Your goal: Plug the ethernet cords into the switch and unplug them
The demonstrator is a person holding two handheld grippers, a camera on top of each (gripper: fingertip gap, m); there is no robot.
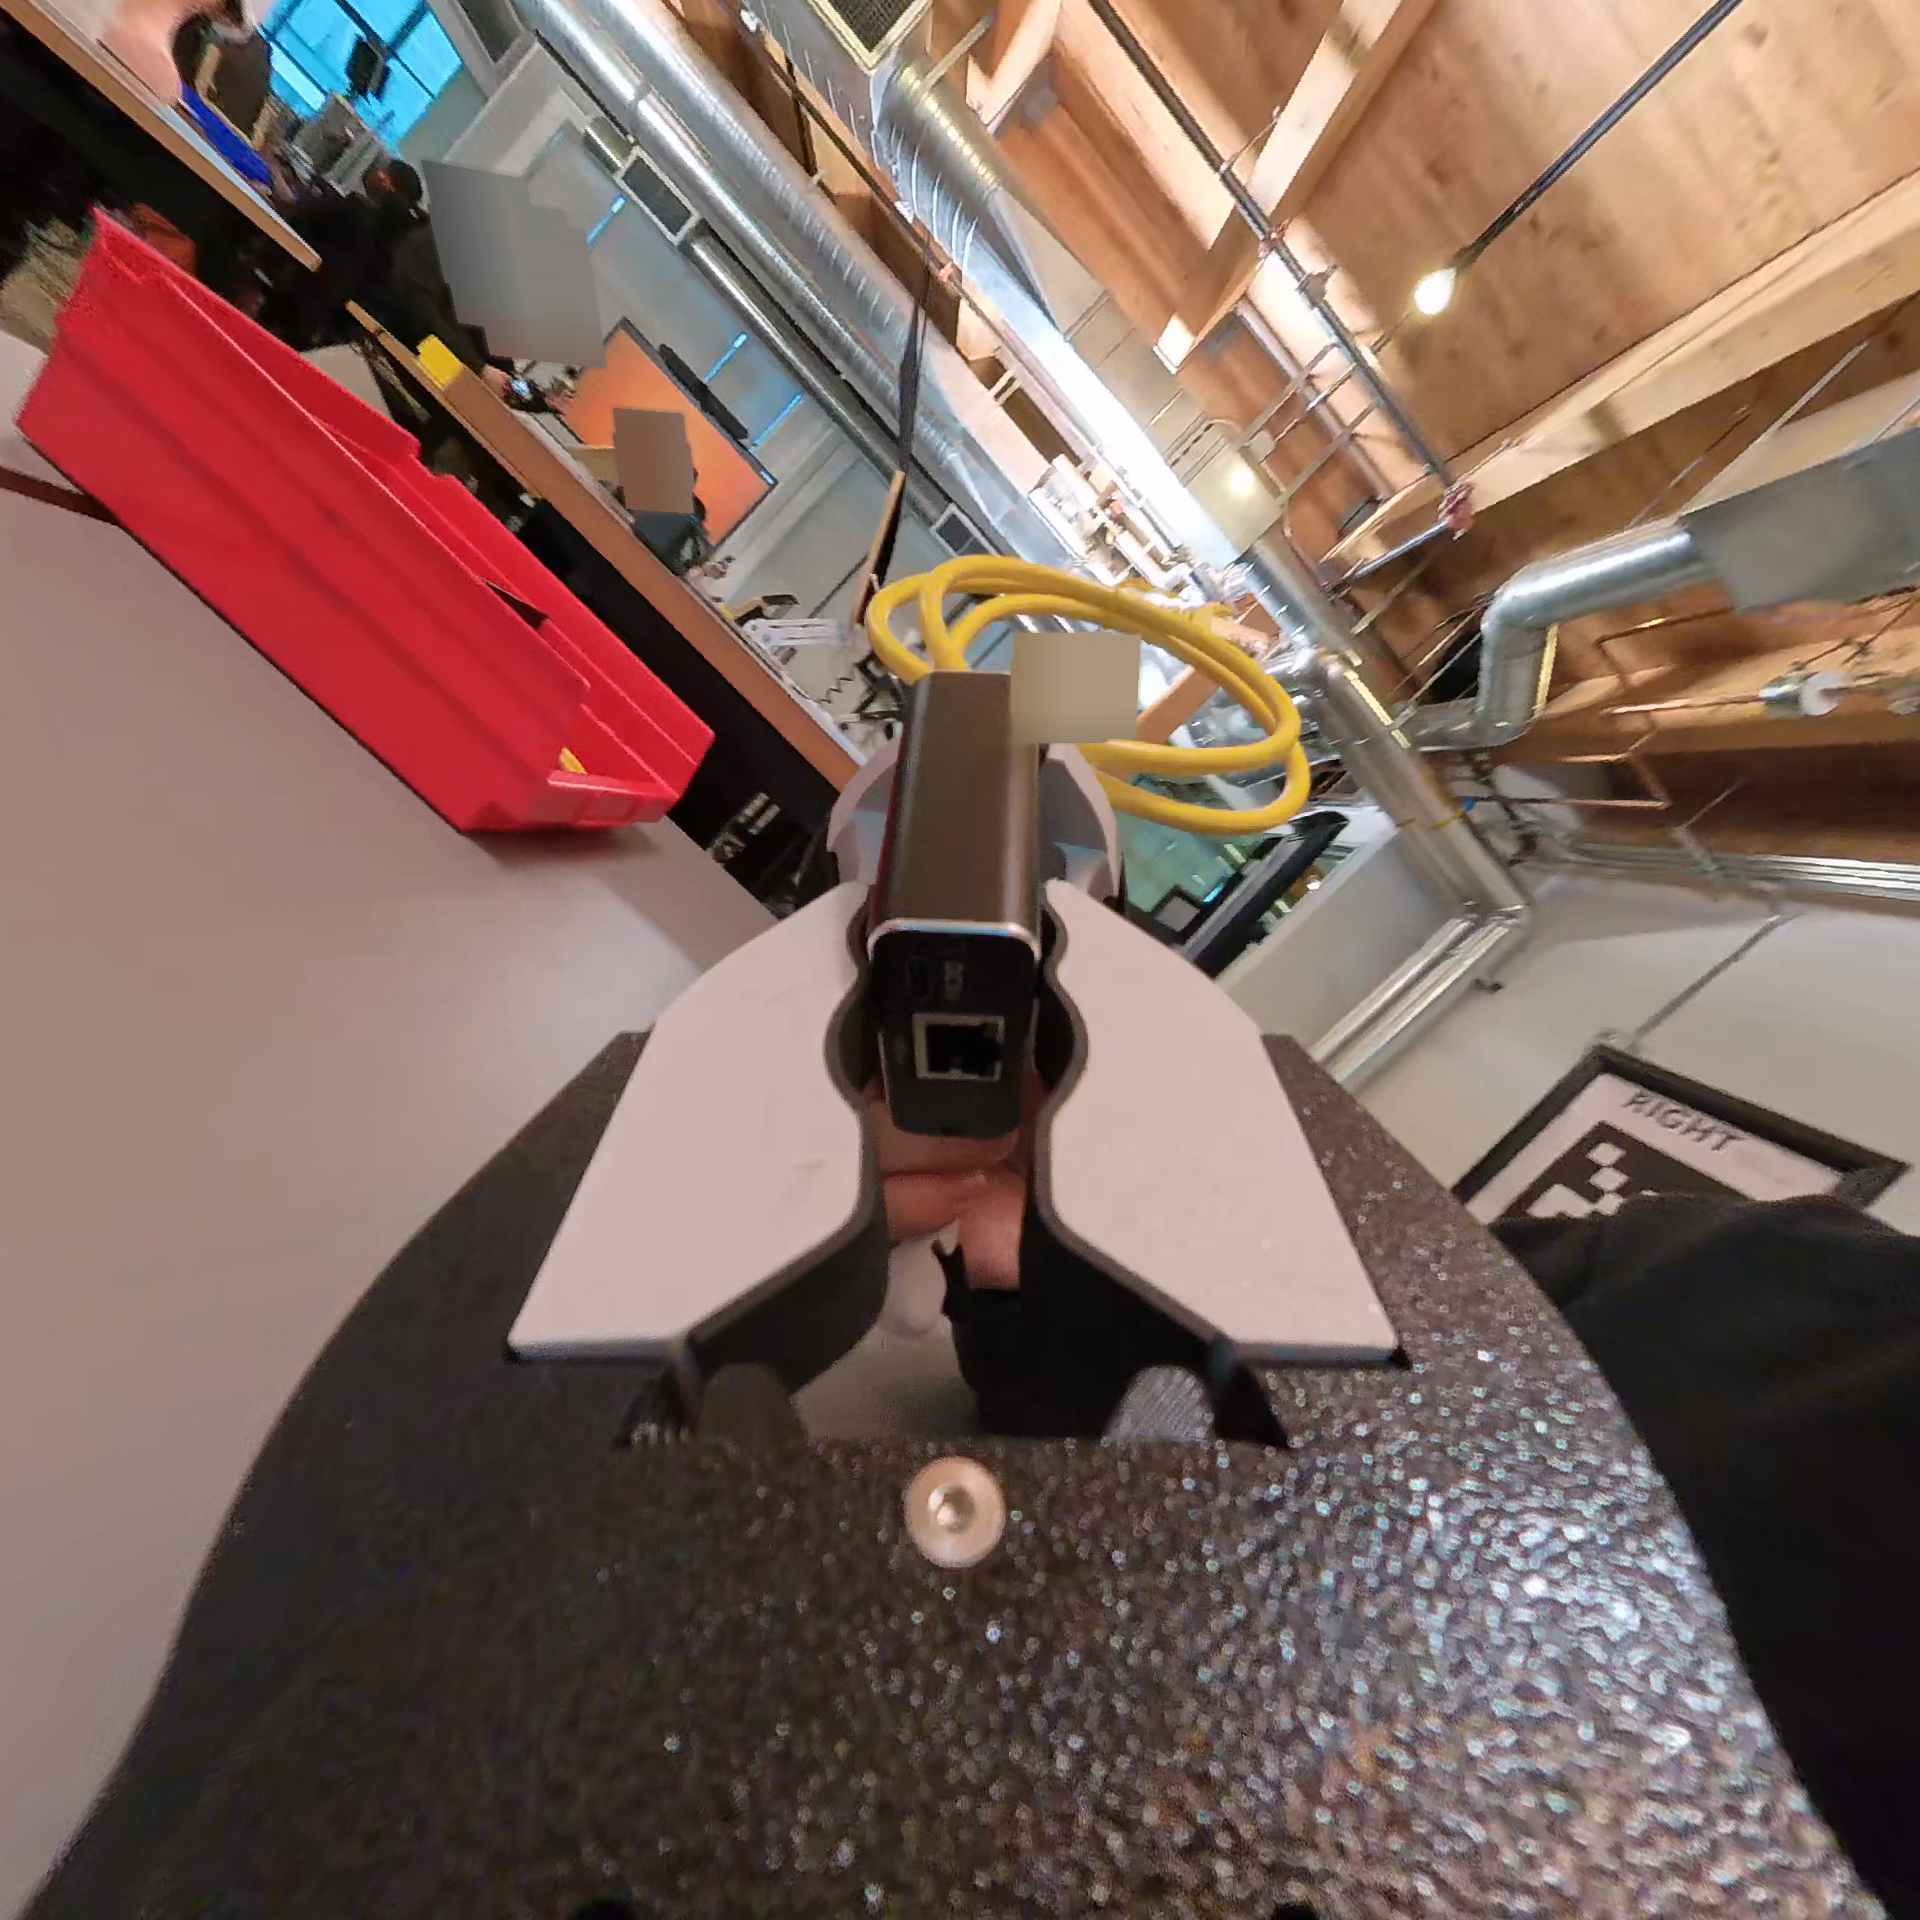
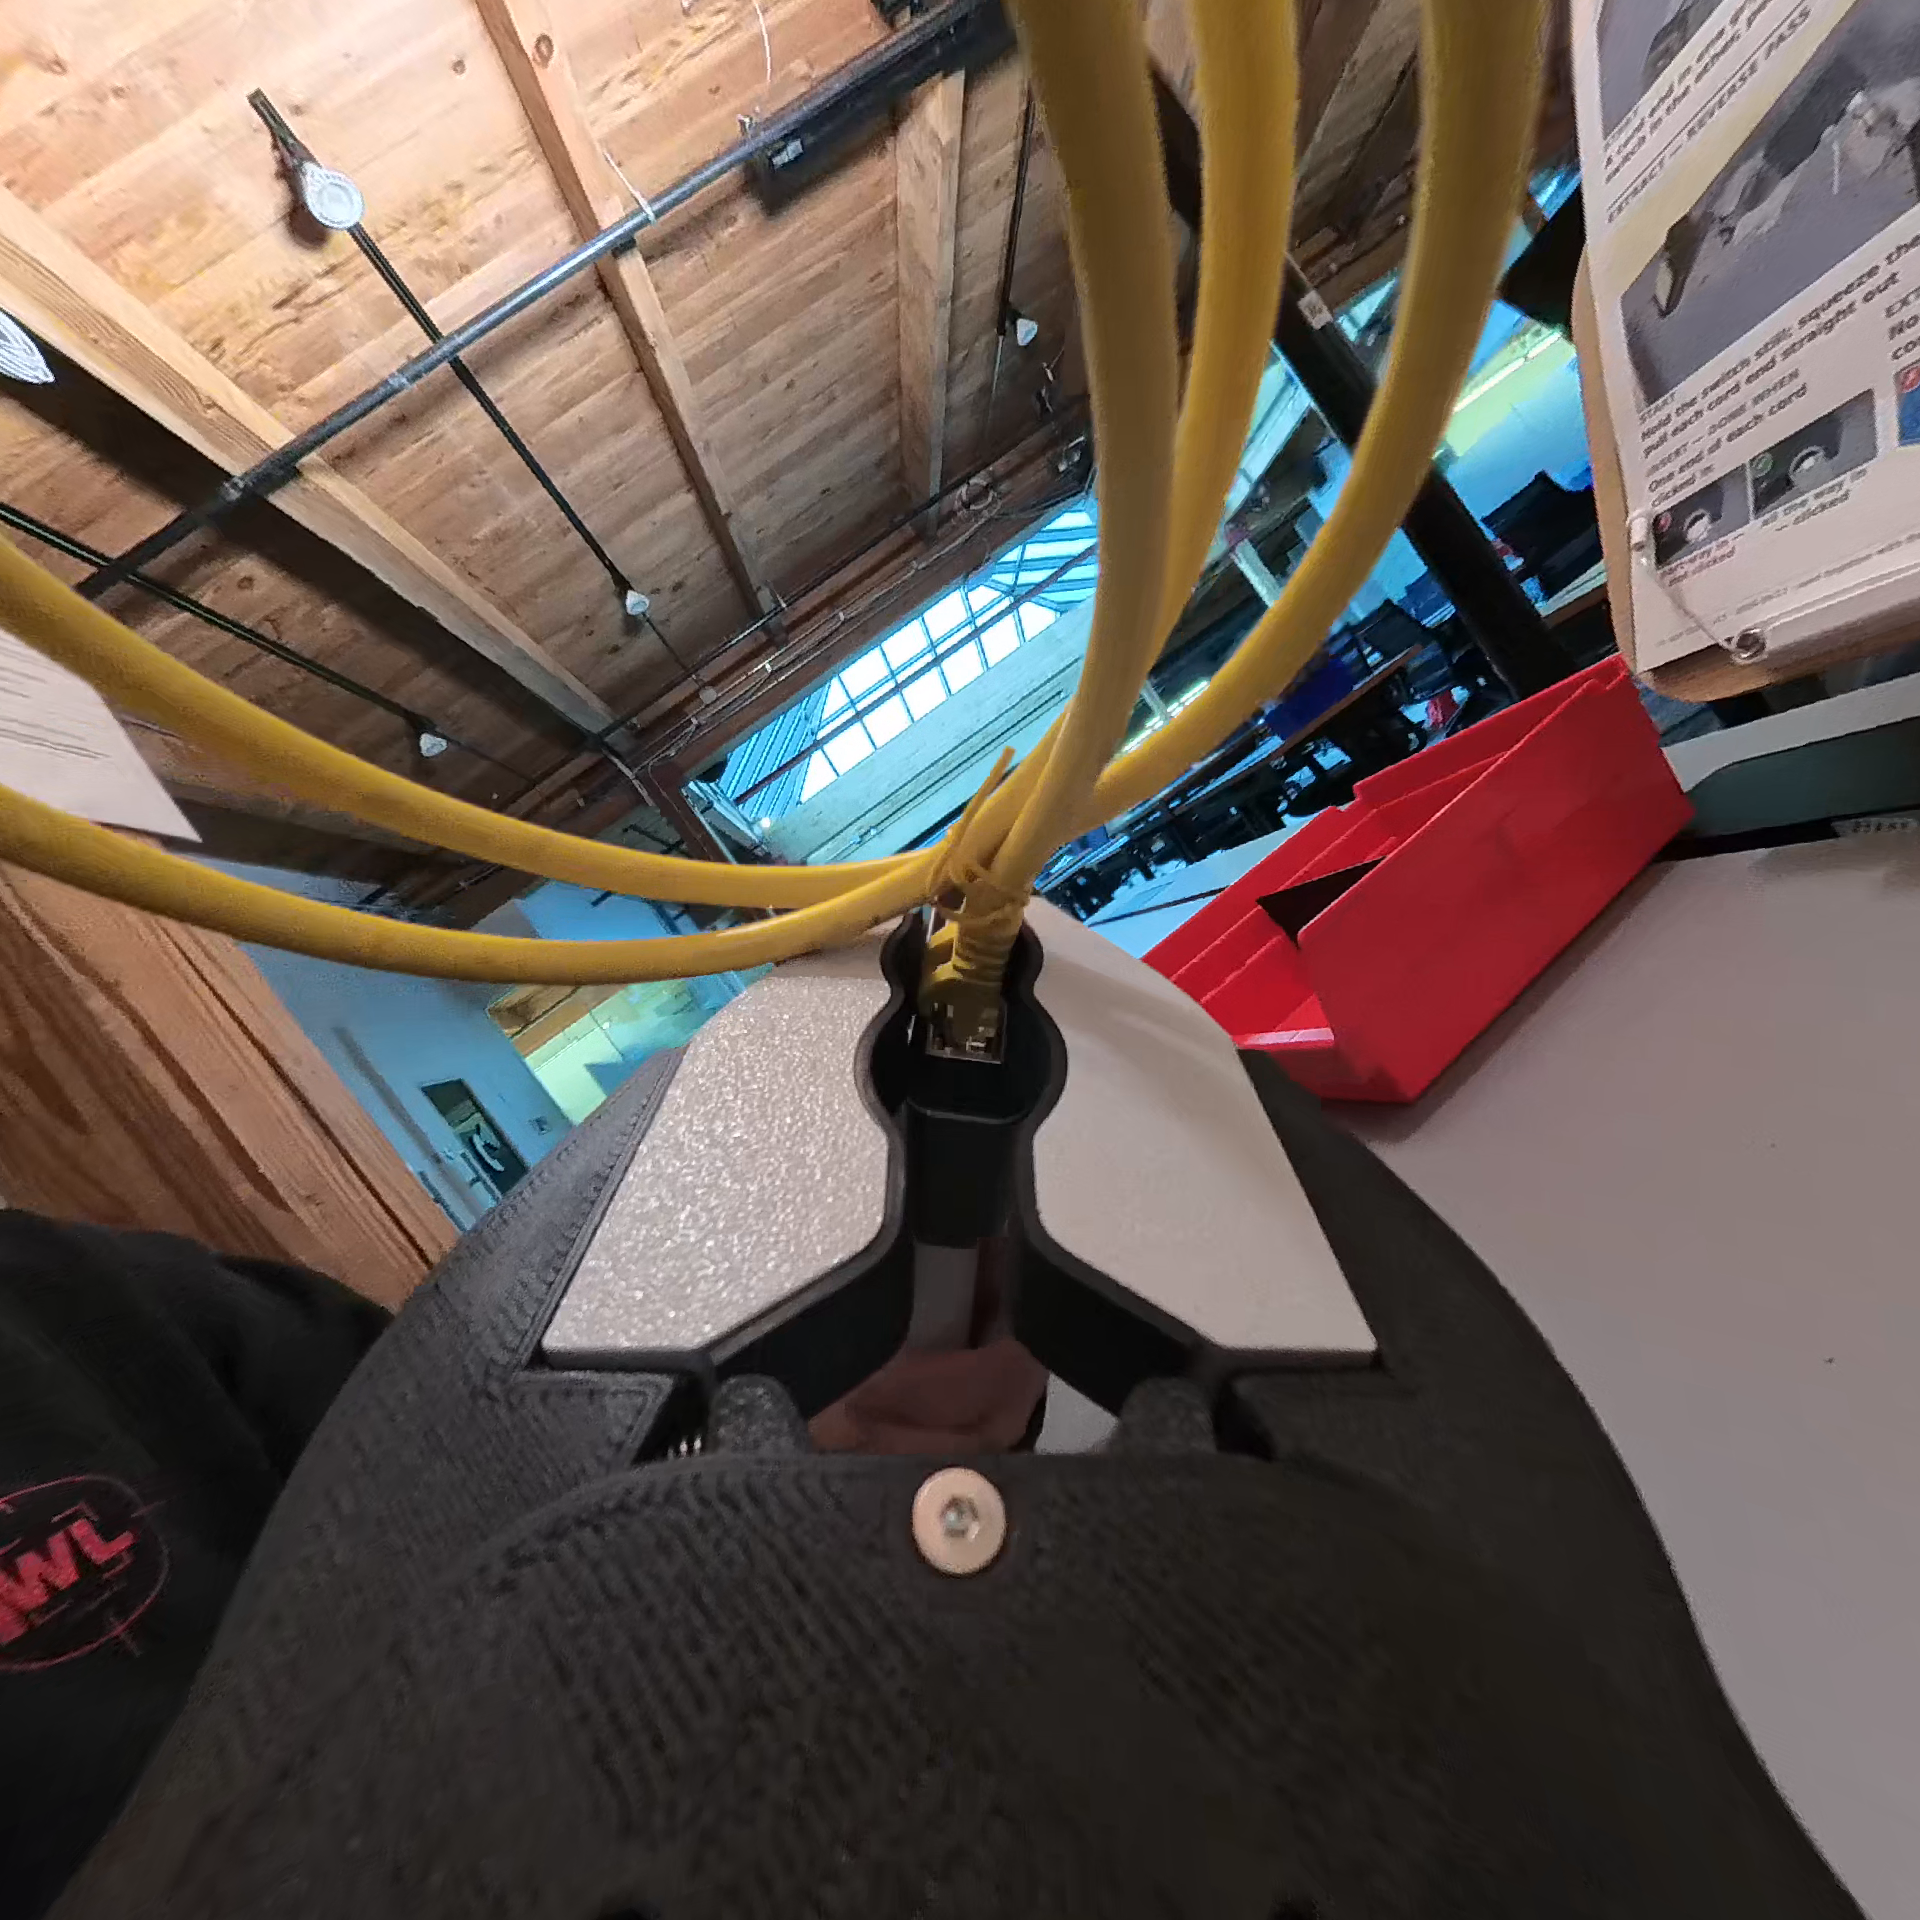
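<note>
My left gripper is shut on the switch, a small black box held up off the table. An empty port on its near end faces the left wrist camera. A coiled yellow ethernet cord loops beyond its far end. The fingers of my right gripper show just behind the left ones. In the right wrist view my right gripper is shut on the cord's yellow plug, which sits in the black switch. The tied cord loops fan out above.
A red plastic bin stands on the grey table and also shows in the right wrist view. A clipboard with an instruction sheet hangs at the right. A person's dark sleeve is near. People stand far off. Less than 4 cm separates the two grippers' tips.
</note>
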